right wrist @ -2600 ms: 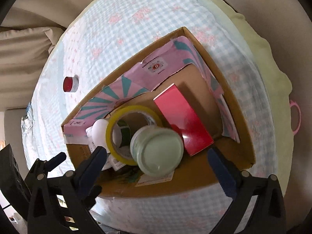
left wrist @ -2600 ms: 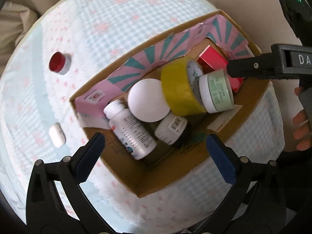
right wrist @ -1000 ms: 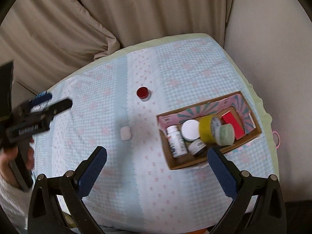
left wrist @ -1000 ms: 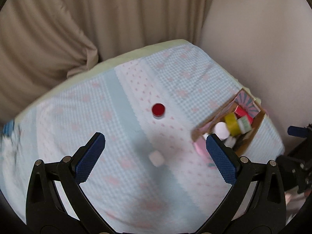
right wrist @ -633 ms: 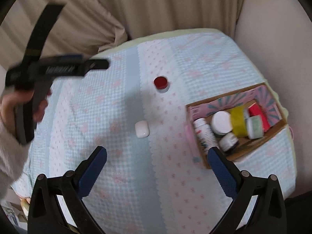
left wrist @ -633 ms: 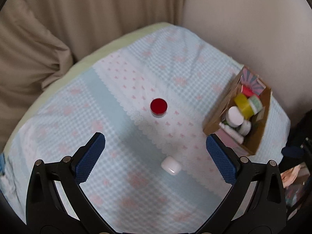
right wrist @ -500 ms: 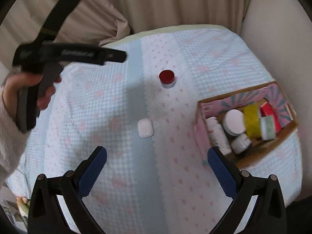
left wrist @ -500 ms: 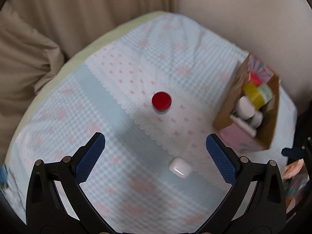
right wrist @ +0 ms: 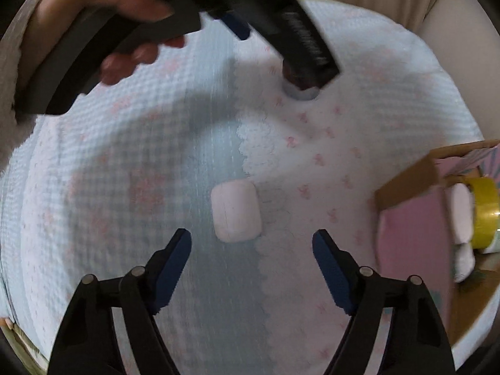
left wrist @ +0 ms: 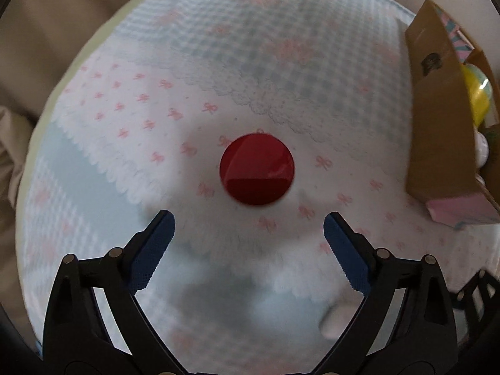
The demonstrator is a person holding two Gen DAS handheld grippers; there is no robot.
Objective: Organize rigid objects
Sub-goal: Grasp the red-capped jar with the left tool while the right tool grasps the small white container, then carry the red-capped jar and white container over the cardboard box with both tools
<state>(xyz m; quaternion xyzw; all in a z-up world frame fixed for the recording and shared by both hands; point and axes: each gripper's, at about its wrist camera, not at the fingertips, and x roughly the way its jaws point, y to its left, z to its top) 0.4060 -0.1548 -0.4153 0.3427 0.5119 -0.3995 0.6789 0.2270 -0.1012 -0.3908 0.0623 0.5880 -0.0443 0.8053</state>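
A small jar with a red lid (left wrist: pixel 257 168) stands on the patterned cloth (left wrist: pixel 156 118), just ahead of my open, empty left gripper (left wrist: pixel 248 229). A white rounded case (right wrist: pixel 236 215) lies on the cloth just ahead of my open, empty right gripper (right wrist: pixel 251 245). In the right wrist view the left gripper's body (right wrist: pixel 293 31) hangs over the jar, whose white base (right wrist: pixel 300 93) shows below it. The white case also shows blurred in the left wrist view (left wrist: pixel 336 320).
A cardboard box (left wrist: pixel 437 125) with pink lining stands at the right, holding a yellow tape roll (right wrist: pixel 484 212), a white-lidded jar (right wrist: pixel 461 212) and other items. Beige curtain and cushion (left wrist: pixel 47 31) lie behind the bed edge.
Both grippers have dropped much closer to the cloth. The left one now hovers over the red-lidded jar and the right one over the white case; both stay open.
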